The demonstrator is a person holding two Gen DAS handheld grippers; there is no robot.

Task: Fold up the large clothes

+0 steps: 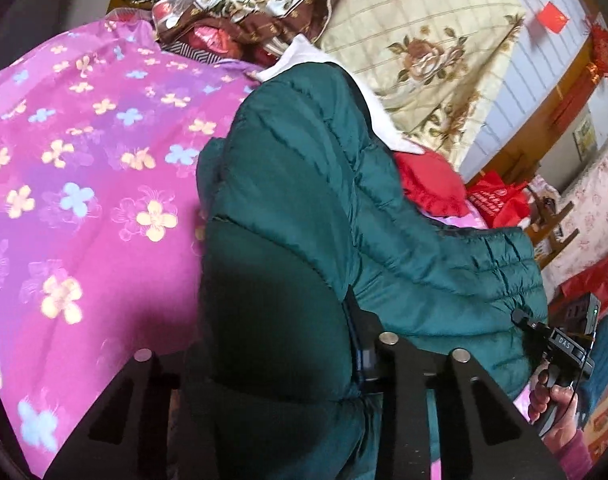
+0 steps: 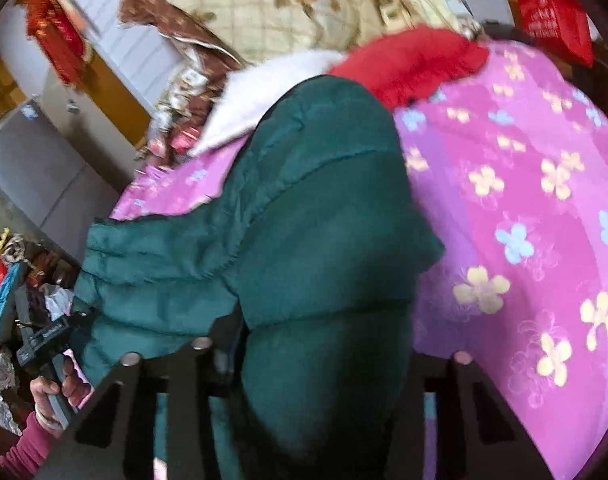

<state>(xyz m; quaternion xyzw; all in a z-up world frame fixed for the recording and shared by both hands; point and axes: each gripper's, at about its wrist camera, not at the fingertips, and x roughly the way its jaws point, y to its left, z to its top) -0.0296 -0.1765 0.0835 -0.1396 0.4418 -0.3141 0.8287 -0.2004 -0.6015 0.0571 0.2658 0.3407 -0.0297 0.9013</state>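
A dark green quilted jacket [image 1: 304, 184] with a white fleecy collar [image 1: 328, 76] lies on a bed spread with a pink and purple flowered sheet [image 1: 84, 168], its near hem bunched up between the fingers of both hand-held grippers. In the left wrist view, the left gripper [image 1: 264, 354] has its two black fingers [image 1: 144, 364] on either side of a thick fold of the green fabric, which fills the gap between them; the fingers appear clamped on the jacket. In the right wrist view, the right gripper [image 2: 328, 354] likewise straddles a puffed fold of the jacket [image 2: 324, 208], its fingers [image 2: 462, 364] closed on the cloth. One sleeve [image 1: 484, 264] of the jacket trails off toward the bed's edge. A hand [image 1: 556, 404] in a pink knitted cuff grips the right tool's handle at the lower right of the left view; the other hand [image 2: 60, 384] shows at the lower left of the right view. Beyond the collar lie a red cloth [image 1: 428, 184], a cream rose-printed quilt [image 1: 424, 48] and a red bag [image 1: 500, 200].
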